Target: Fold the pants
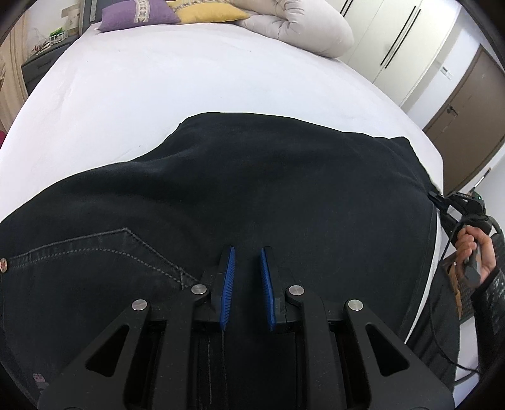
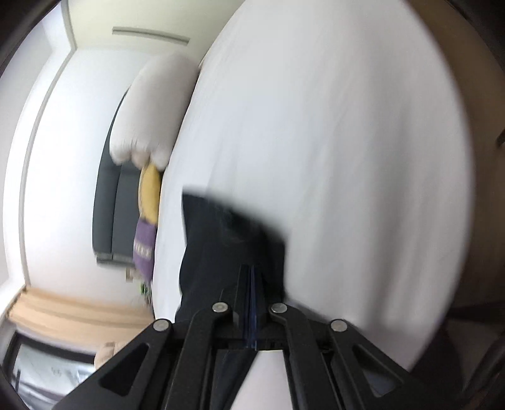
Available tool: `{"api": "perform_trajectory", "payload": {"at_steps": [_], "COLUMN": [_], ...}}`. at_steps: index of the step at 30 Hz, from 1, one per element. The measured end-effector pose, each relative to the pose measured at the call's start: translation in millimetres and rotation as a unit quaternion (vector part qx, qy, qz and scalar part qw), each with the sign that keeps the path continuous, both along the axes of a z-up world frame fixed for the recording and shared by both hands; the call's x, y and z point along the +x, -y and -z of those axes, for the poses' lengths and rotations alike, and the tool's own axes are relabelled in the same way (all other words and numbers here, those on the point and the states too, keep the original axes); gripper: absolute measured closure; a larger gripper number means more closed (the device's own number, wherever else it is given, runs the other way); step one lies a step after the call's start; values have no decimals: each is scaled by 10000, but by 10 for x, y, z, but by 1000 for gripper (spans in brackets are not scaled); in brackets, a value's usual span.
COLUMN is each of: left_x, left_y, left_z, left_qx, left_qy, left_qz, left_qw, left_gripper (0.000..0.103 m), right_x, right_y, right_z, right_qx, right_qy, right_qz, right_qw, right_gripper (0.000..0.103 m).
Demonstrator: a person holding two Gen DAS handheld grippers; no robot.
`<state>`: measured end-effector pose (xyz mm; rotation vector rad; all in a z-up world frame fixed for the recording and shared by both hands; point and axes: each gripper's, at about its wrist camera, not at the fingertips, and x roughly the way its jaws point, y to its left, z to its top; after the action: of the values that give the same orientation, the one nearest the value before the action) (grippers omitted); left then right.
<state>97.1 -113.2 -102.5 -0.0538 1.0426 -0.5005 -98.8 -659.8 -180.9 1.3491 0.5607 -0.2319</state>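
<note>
Black pants point(image 1: 252, 202) lie spread on the white bed point(image 1: 157, 88), a stitched pocket at the left. My left gripper point(image 1: 247, 252) hovers just over the pants with its blue pads apart, open and empty. My right gripper point(image 1: 435, 198) shows at the pants' right edge, pinching the fabric. In the blurred right wrist view, the right gripper point(image 2: 252, 268) is shut on a fold of the black pants point(image 2: 221, 239), with the bed sheet point(image 2: 347, 157) behind it.
A rolled white duvet point(image 1: 303, 28), a yellow pillow point(image 1: 208, 12) and a purple pillow point(image 1: 139, 14) lie at the head of the bed. Wardrobes and a brown door point(image 1: 464, 104) stand at the right. A dark nightstand point(image 1: 41, 69) is at the left.
</note>
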Motion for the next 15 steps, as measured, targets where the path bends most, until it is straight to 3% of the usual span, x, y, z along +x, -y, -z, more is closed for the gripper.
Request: {"api": "perform_trajectory", "payload": {"at_steps": [2, 4, 7, 9, 10, 13, 15], "left_x": [-21, -61, -84, -98, -74, -52, 33], "left_y": [-37, -91, -113, -142, -104, -153, -75], "left_z": [3, 1, -24, -55, -81, -193, -270], "left_qx": [-36, -52, -66, -106, -156, -346, -370], "left_qy": [-18, -31, -55, -83, -93, -130, -21], "left_qz": [-38, -60, -77, -110, -134, -132, -69], "left_qw": [10000, 10000, 9999, 9998, 9997, 9992, 9993], "left_gripper": [87, 87, 87, 87, 87, 87, 87], "right_x": [12, -51, -269, -316, -270, 8, 373], "right_y": [12, 24, 70, -136, -248, -716, -1331], "right_z": [8, -78, -148, -374, -450, -684, -741], "right_qx": [114, -112, -102, -342, -343, -253, -100], "right_qy": [10, -95, -248, -455, -314, 265, 562], "right_qz": [30, 65, 592, 865, 826, -264, -1434], "right_qw": [9999, 9999, 9979, 9946, 9955, 9990, 9880], "right_gripper": [103, 103, 103, 97, 97, 97, 97]}}
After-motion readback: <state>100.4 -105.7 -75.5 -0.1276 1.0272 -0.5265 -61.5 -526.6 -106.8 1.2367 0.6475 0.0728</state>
